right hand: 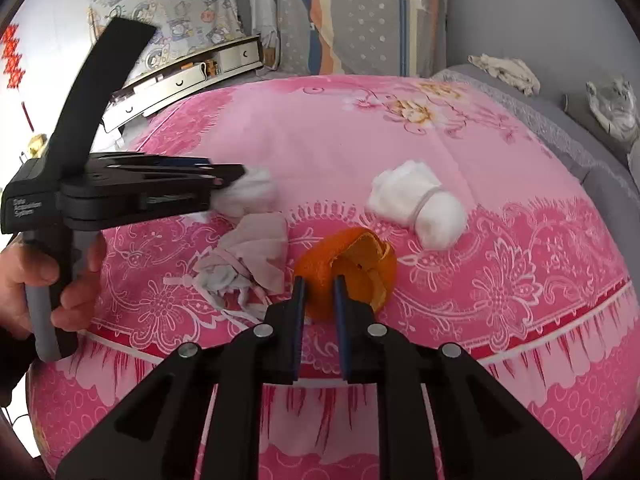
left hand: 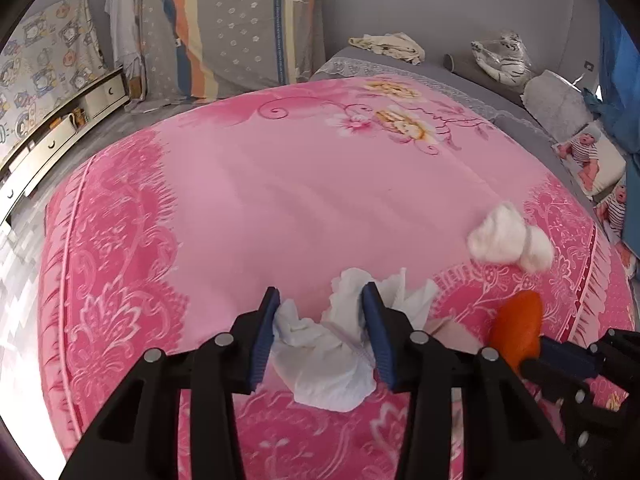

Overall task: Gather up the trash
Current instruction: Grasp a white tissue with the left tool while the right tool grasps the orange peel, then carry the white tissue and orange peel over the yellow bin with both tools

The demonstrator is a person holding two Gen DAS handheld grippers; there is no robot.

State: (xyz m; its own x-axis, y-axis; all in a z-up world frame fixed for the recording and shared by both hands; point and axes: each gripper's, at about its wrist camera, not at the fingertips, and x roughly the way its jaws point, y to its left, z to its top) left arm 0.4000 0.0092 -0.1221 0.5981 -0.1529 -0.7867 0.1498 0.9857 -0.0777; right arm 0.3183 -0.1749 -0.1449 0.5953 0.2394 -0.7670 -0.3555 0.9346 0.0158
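My left gripper (left hand: 320, 304) is shut on a crumpled white tissue (left hand: 324, 364) above the pink bedspread (left hand: 260, 200); it also shows from the side in the right wrist view (right hand: 240, 180), with the tissue (right hand: 252, 194) at its tips. My right gripper (right hand: 320, 284) is shut on an orange peel (right hand: 360, 264), which also shows in the left wrist view (left hand: 516, 328). A white wad of tissue bound with a band (right hand: 416, 204) lies on the bed beyond the peel, also in the left wrist view (left hand: 508, 240). A crumpled face mask with strings (right hand: 248, 264) lies left of the peel.
A drawer unit (right hand: 192, 76) stands beyond the bed on the left. Hanging cloths (left hand: 224, 24) cover the far wall. A grey sofa (left hand: 460, 68) with a plush tiger (left hand: 504, 56), pillows and a cloth lies behind the bed on the right.
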